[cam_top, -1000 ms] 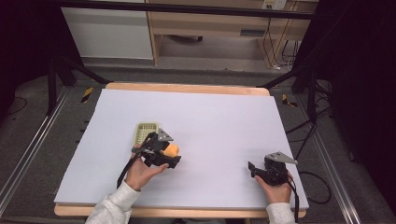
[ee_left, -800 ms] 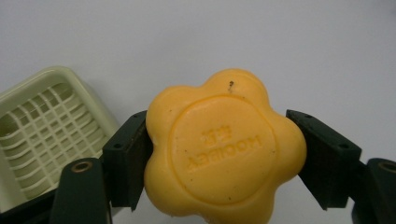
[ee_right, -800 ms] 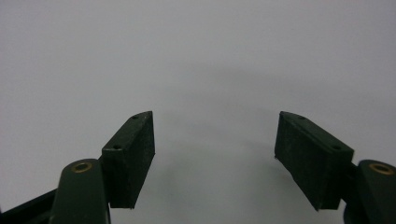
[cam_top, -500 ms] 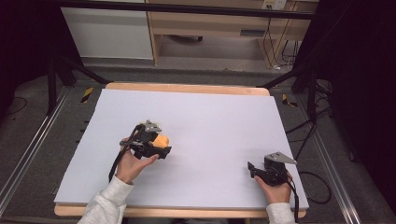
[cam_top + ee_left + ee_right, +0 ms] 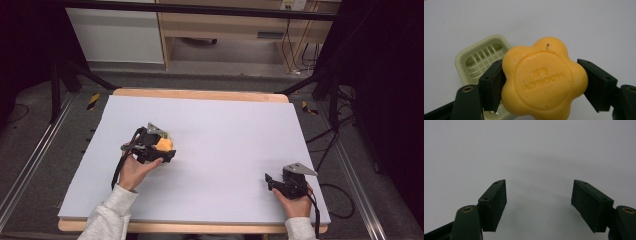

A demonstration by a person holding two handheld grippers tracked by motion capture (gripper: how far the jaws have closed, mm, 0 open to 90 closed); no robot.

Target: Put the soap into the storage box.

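Two pads of the left gripper (image 5: pixel 541 82) clamp the flower-shaped soap (image 5: pixel 544 80), stamped face toward the camera.

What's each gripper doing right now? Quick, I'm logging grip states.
Left gripper: closed on the yellow flower-shaped soap, above the green soap dish.
Right gripper: open, nothing between its jaws, over the white table.
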